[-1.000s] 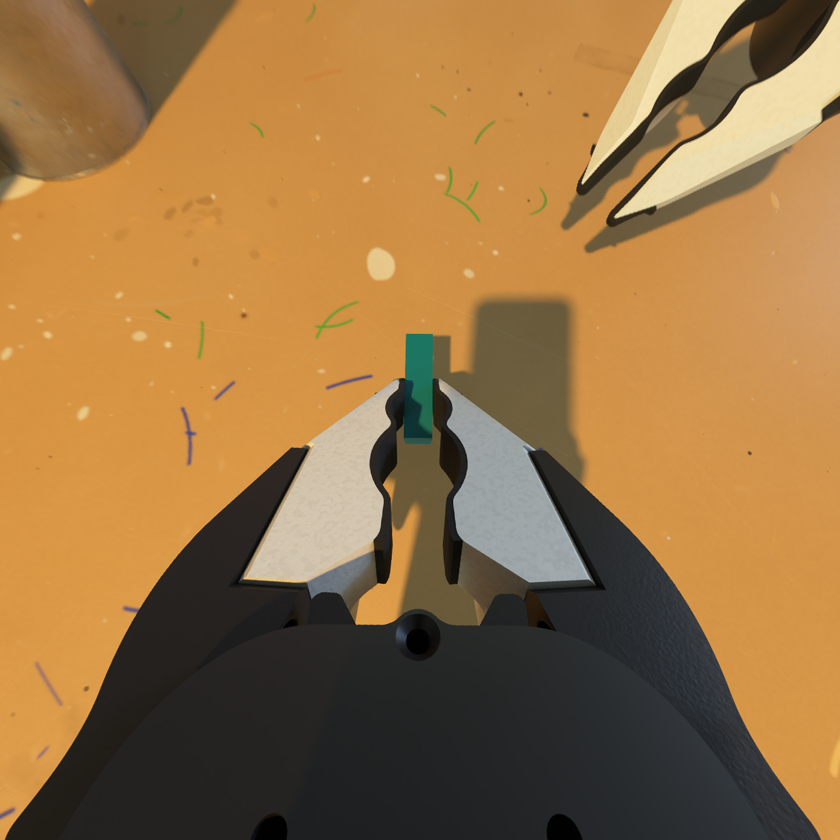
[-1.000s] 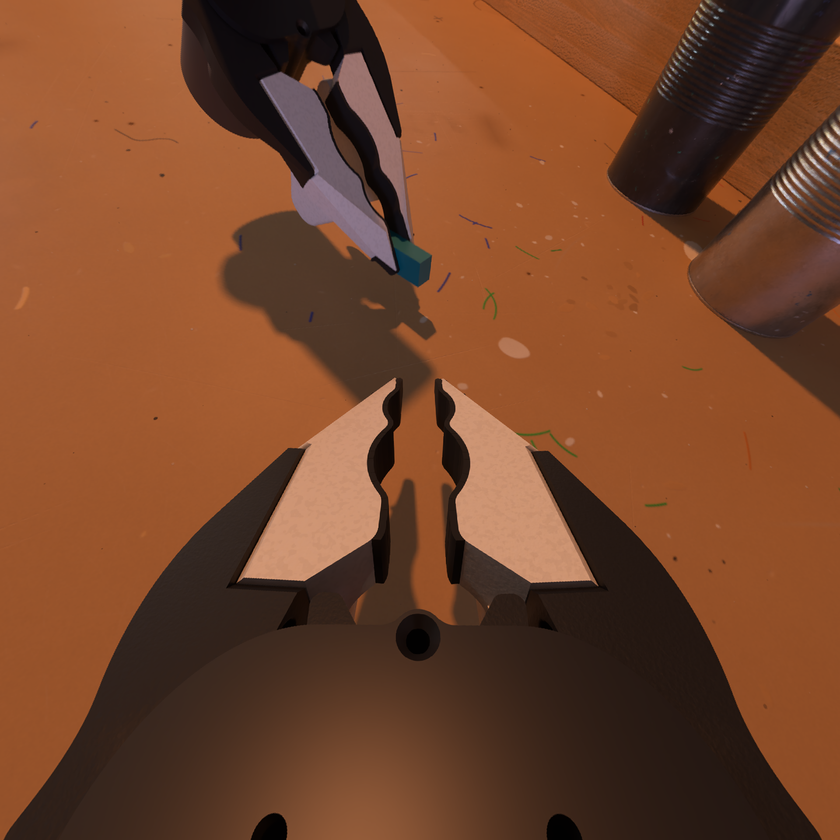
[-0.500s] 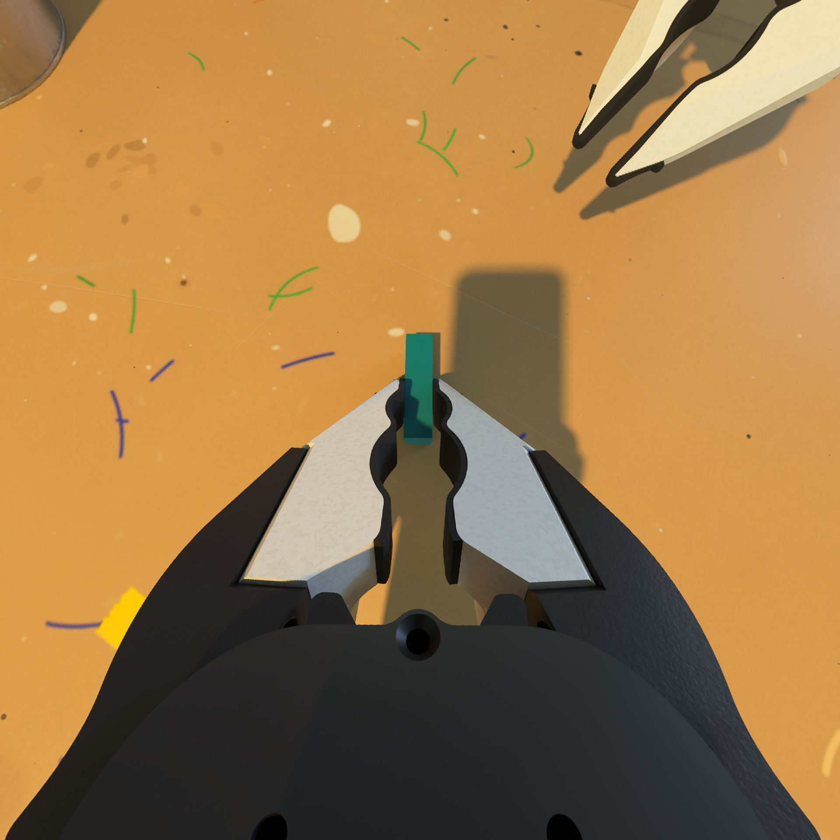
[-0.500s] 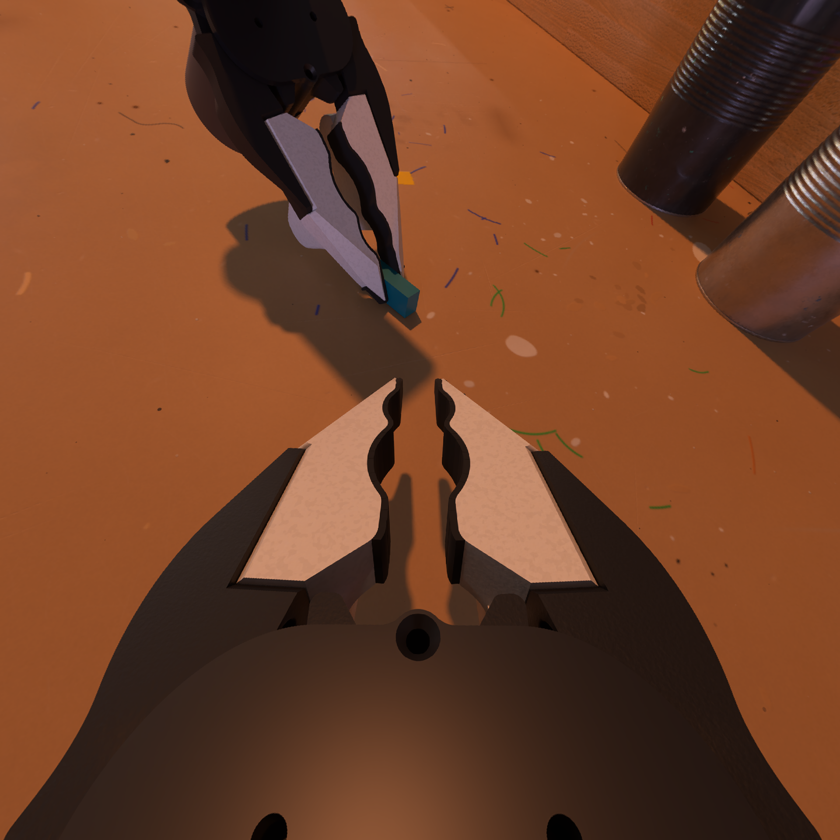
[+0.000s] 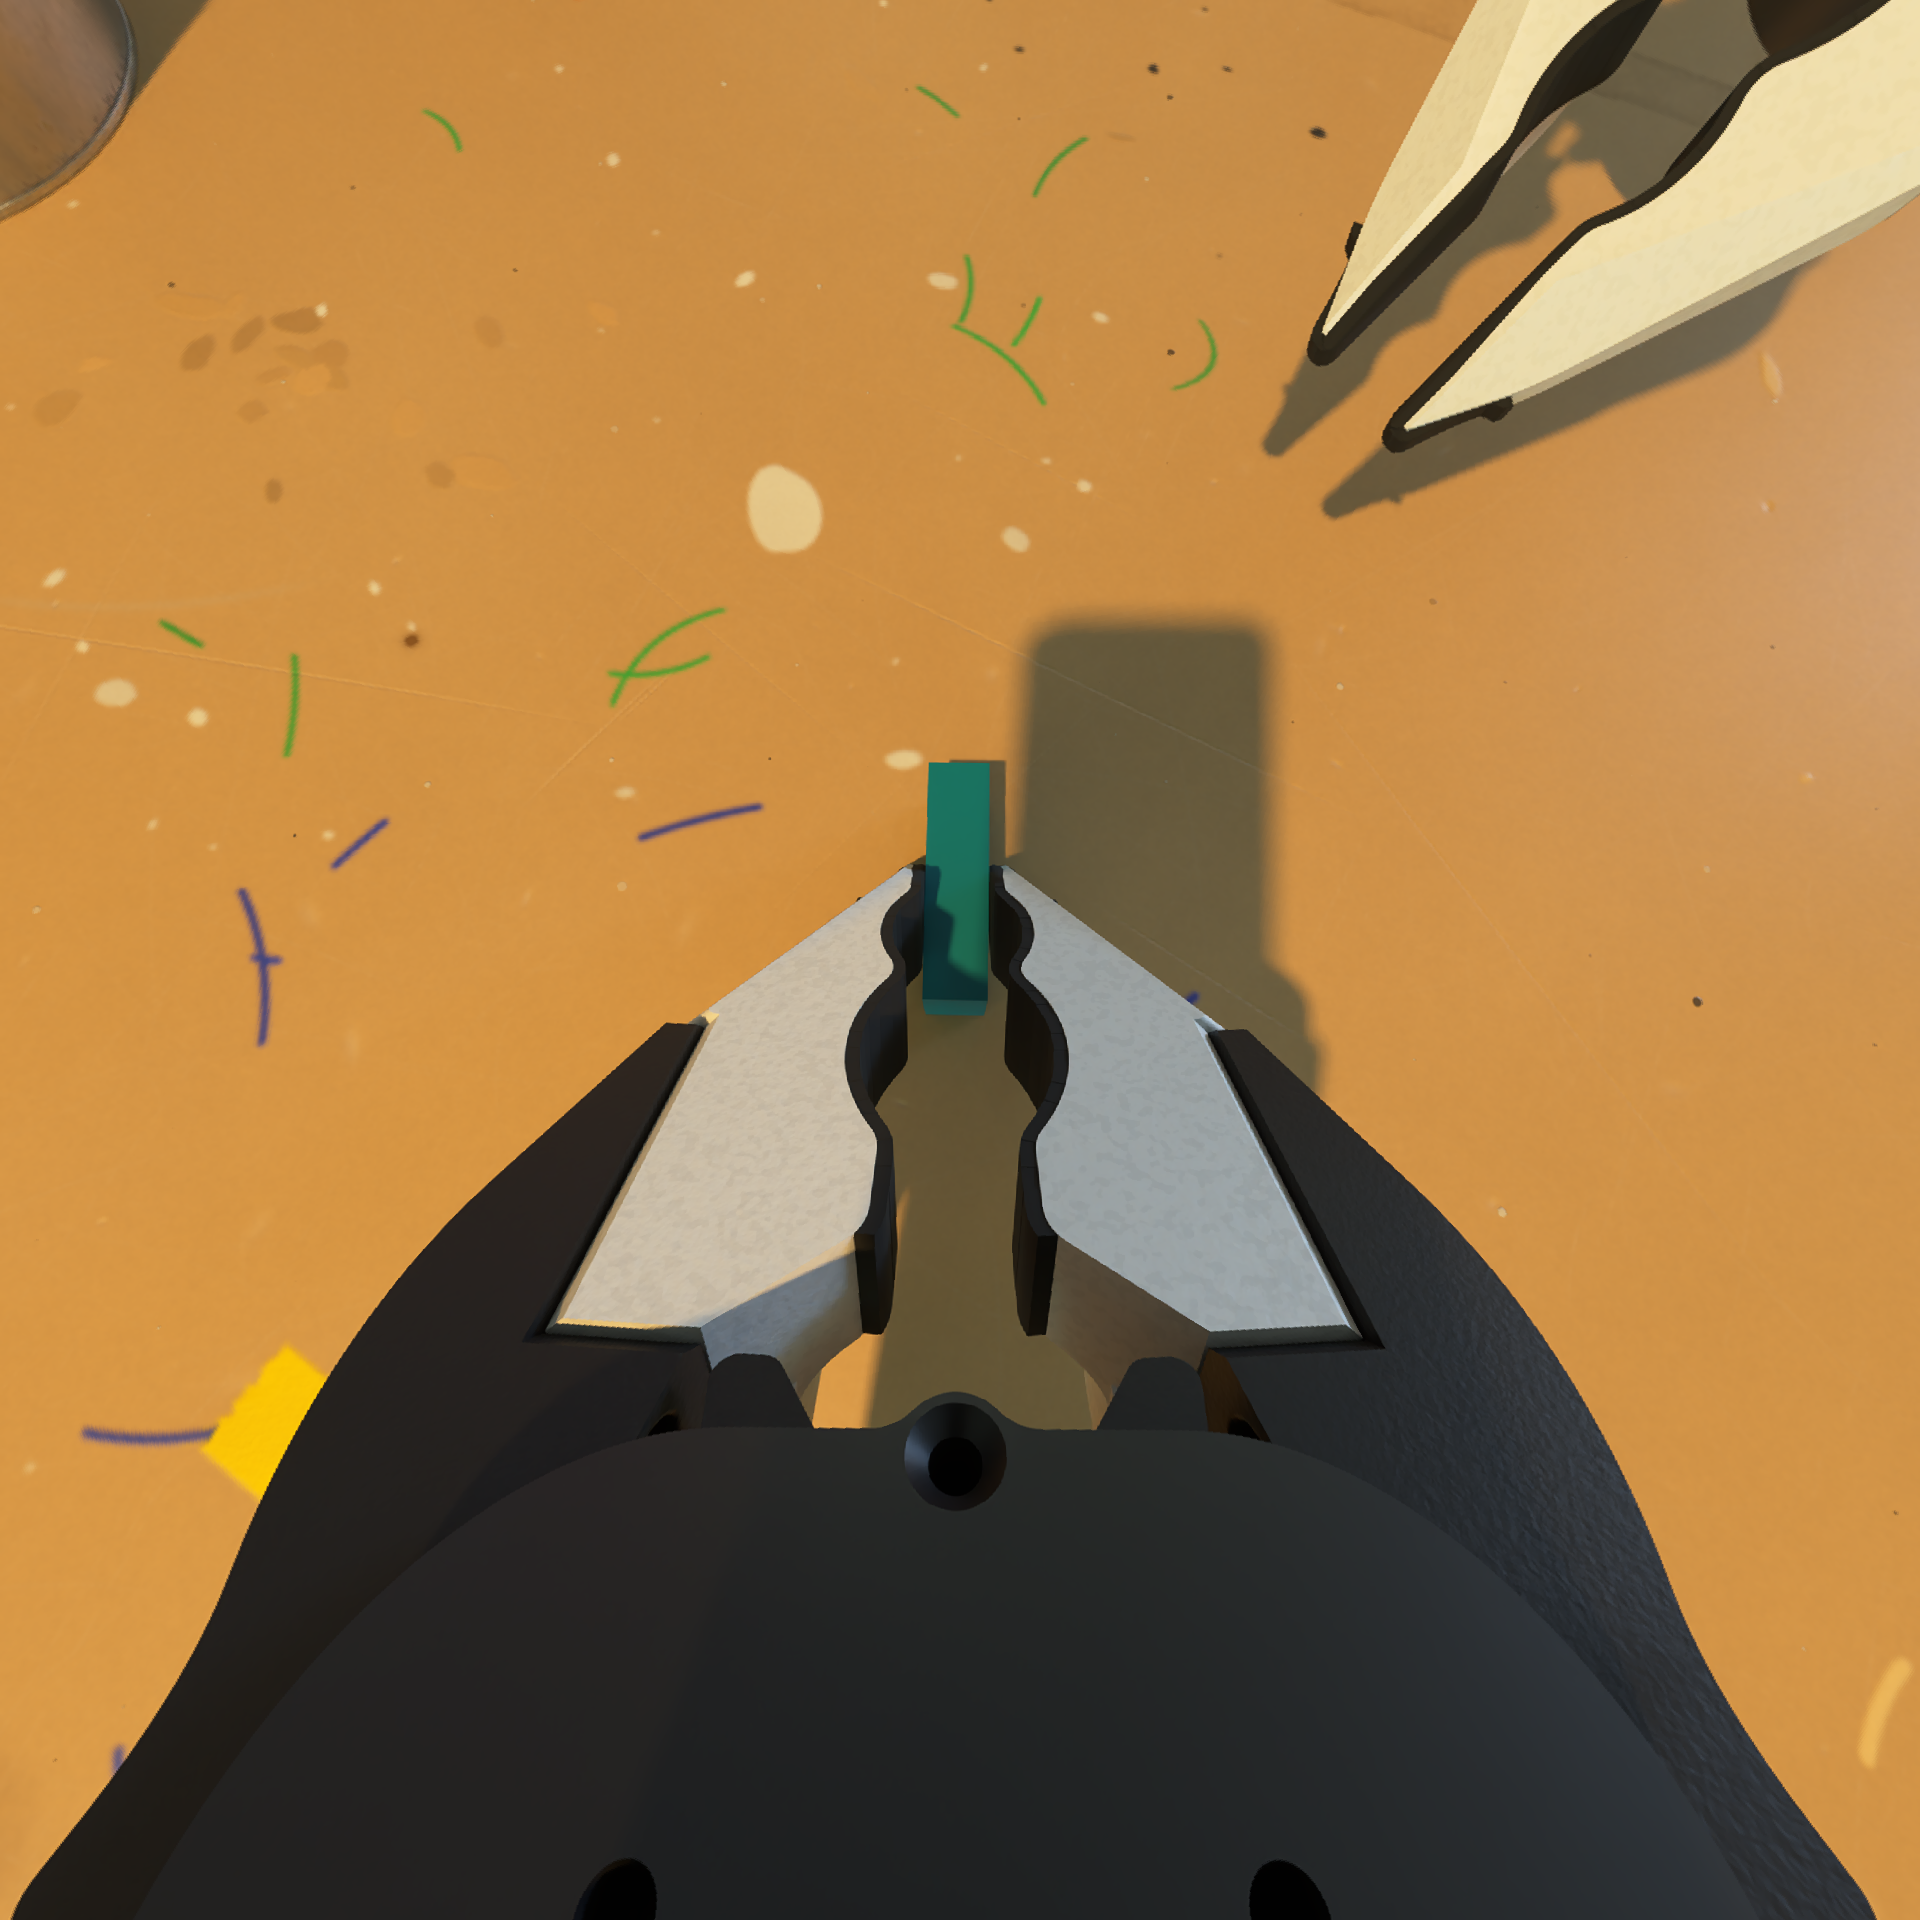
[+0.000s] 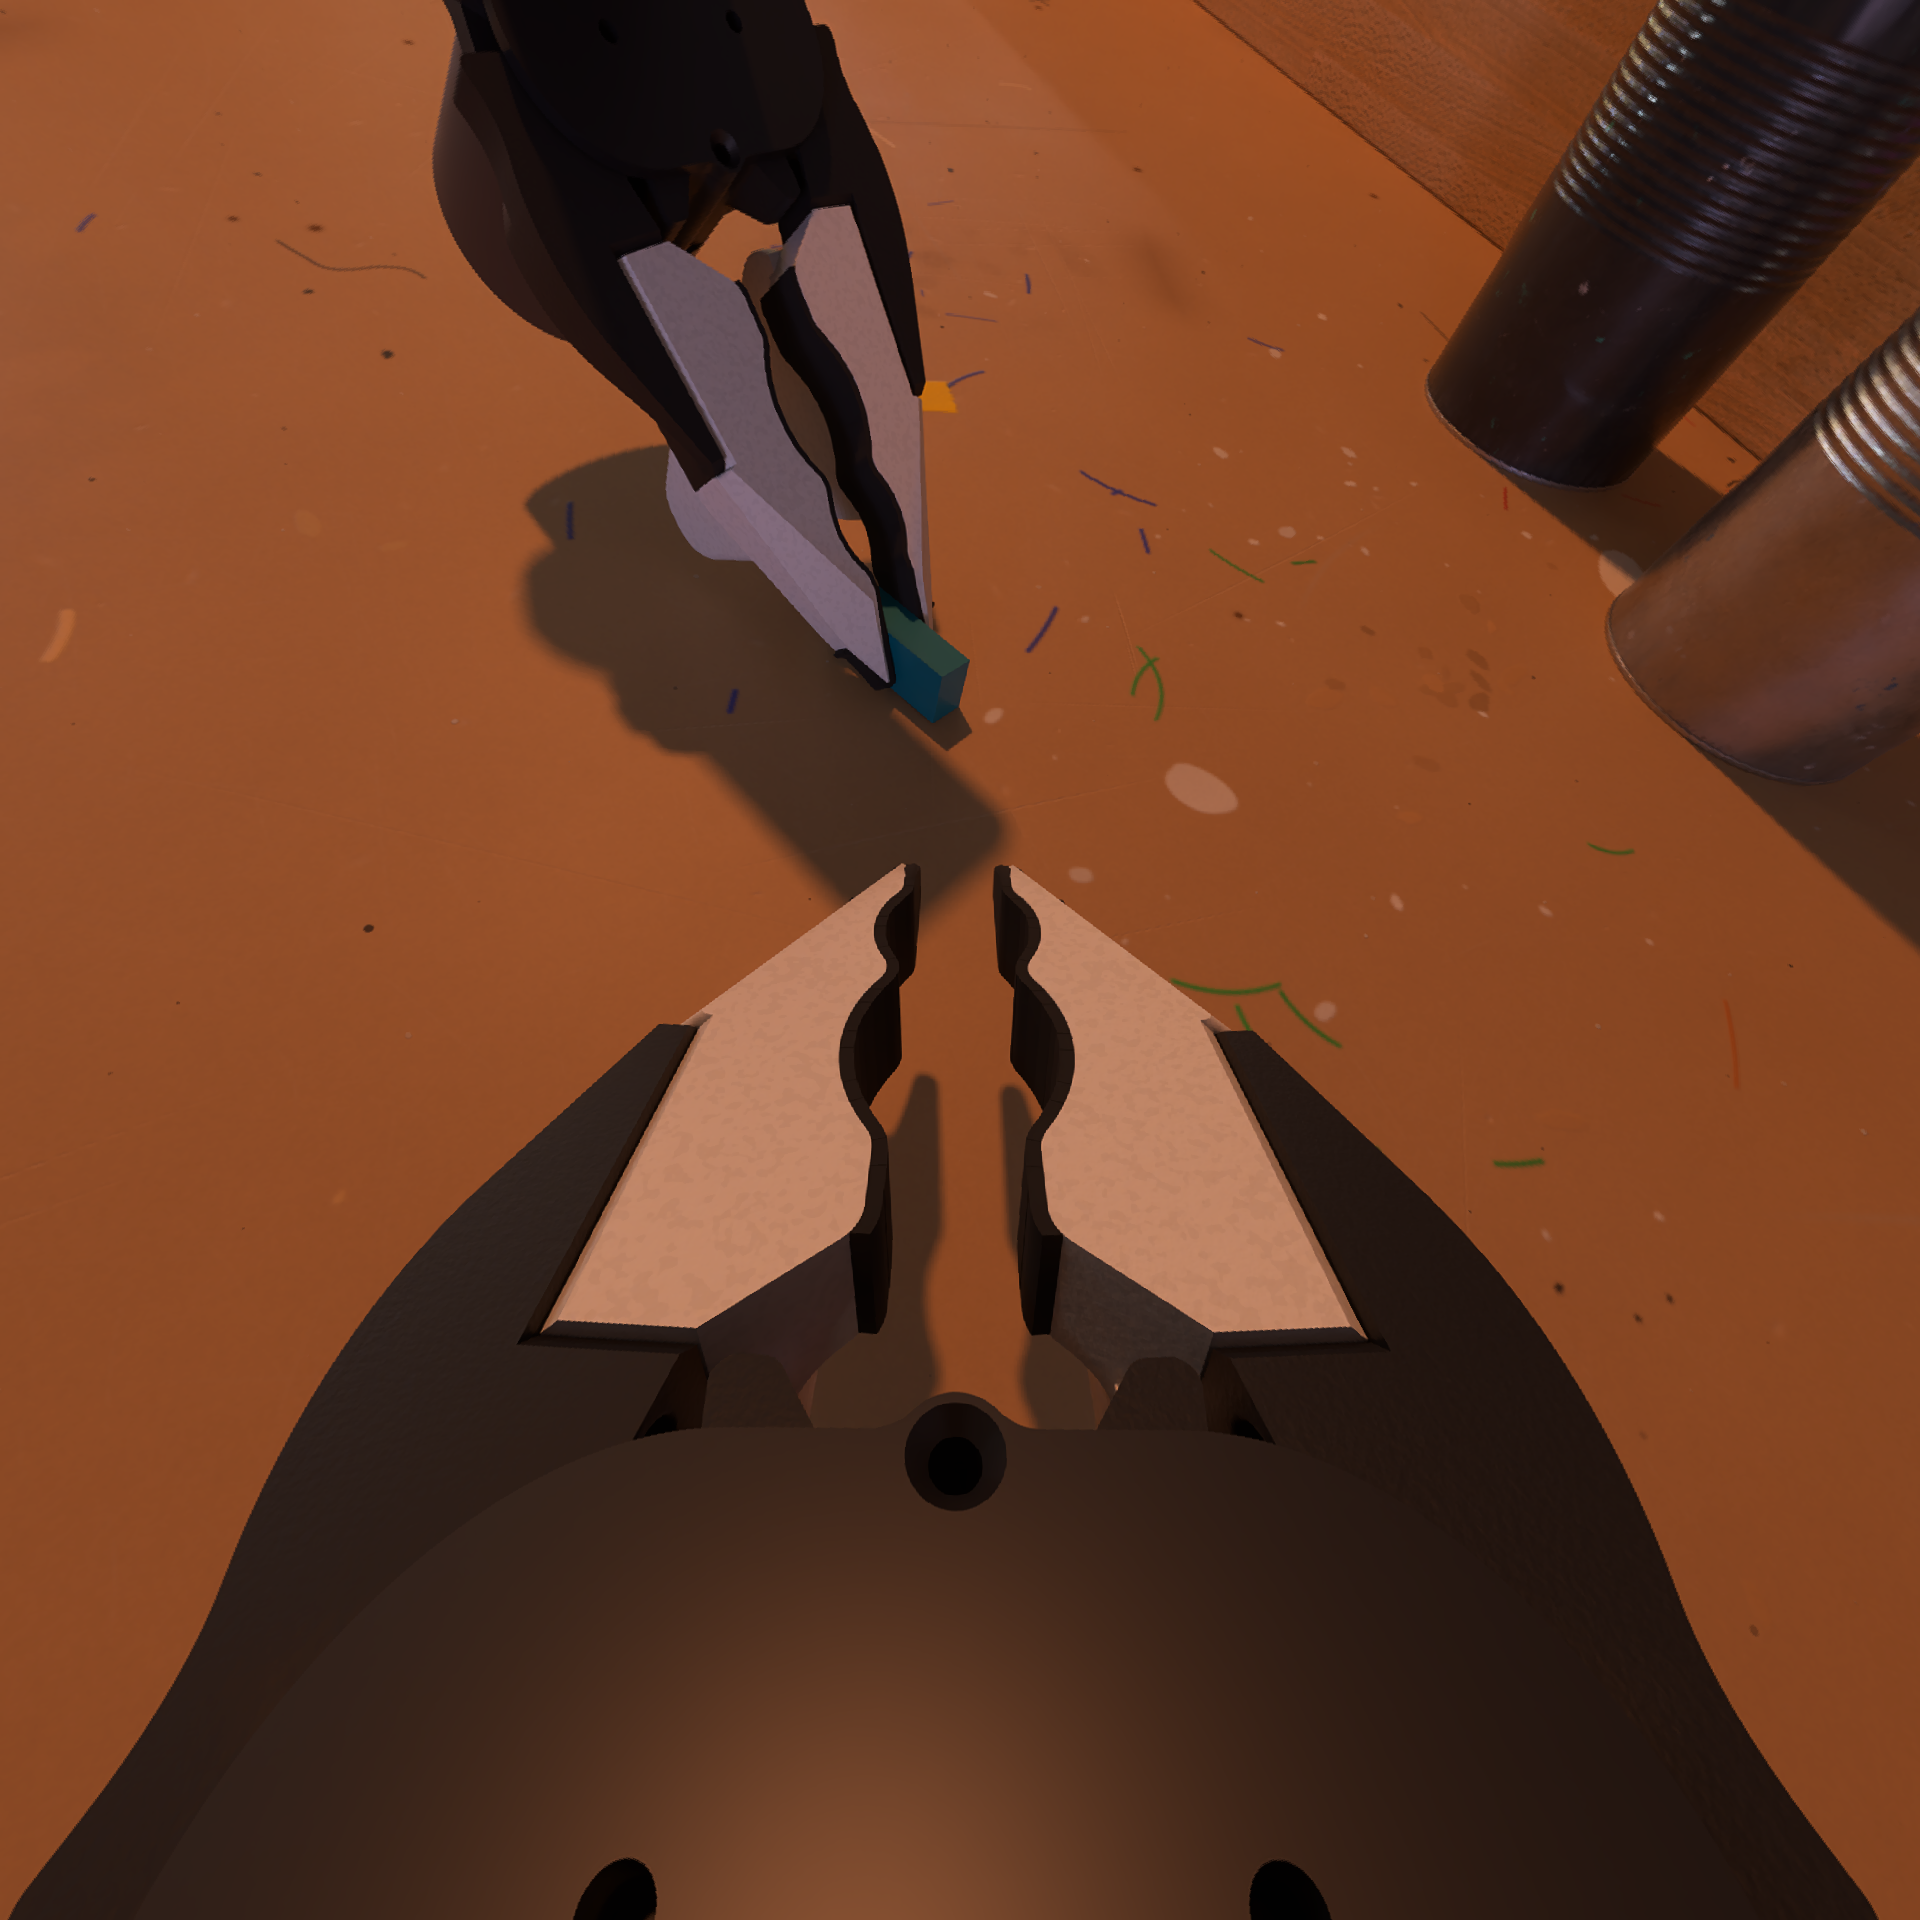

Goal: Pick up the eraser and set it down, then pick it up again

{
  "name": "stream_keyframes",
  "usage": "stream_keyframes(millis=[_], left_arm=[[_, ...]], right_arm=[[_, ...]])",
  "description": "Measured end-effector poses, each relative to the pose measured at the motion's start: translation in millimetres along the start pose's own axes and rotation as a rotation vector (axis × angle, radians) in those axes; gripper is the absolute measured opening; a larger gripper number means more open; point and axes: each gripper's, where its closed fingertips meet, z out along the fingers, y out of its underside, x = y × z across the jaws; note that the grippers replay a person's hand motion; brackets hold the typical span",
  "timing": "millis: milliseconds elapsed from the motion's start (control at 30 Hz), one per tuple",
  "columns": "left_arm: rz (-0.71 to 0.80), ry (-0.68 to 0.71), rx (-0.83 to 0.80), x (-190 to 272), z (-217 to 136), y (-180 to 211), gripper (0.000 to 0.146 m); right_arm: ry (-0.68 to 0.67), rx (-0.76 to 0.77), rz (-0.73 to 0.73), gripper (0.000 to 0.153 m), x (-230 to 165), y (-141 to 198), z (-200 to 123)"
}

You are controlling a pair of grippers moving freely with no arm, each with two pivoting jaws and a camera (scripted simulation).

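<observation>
The green eraser point(image 5: 961, 831) sits edge-up between the fingertips of my left gripper point(image 5: 956, 873), which is shut on it. In the right wrist view the eraser point(image 6: 930, 675) is down at the orange table surface, its small shadow directly under it, with the left gripper point(image 6: 899, 644) angled steeply down onto it. My right gripper point(image 6: 956, 878) is empty, its jaws a narrow gap apart, a short way in front of the eraser. It also shows in the left wrist view point(image 5: 1361, 395) at the upper right.
Two ribbed metal cans stand at the right, one dark point(image 6: 1662, 260) and one lighter point(image 6: 1787, 623), in front of a wooden board point(image 6: 1403, 104). One can's edge point(image 5: 52, 94) shows at the upper left. A yellow scrap point(image 5: 260, 1418) lies on the speckled table.
My left gripper has come down and towards the right gripper with the eraser, from above the table to its surface. The right gripper has barely moved.
</observation>
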Motion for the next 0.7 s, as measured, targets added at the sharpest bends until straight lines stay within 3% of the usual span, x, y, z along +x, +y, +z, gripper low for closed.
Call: stream_keyframes(millis=[700], left_arm=[[-0.016,-0.054,0.072,-11.1,-17.0,-15.9,0.011]], right_arm=[[-0.003,-0.001,-0.011,0.014,-1.8,0.1,-0.1]])
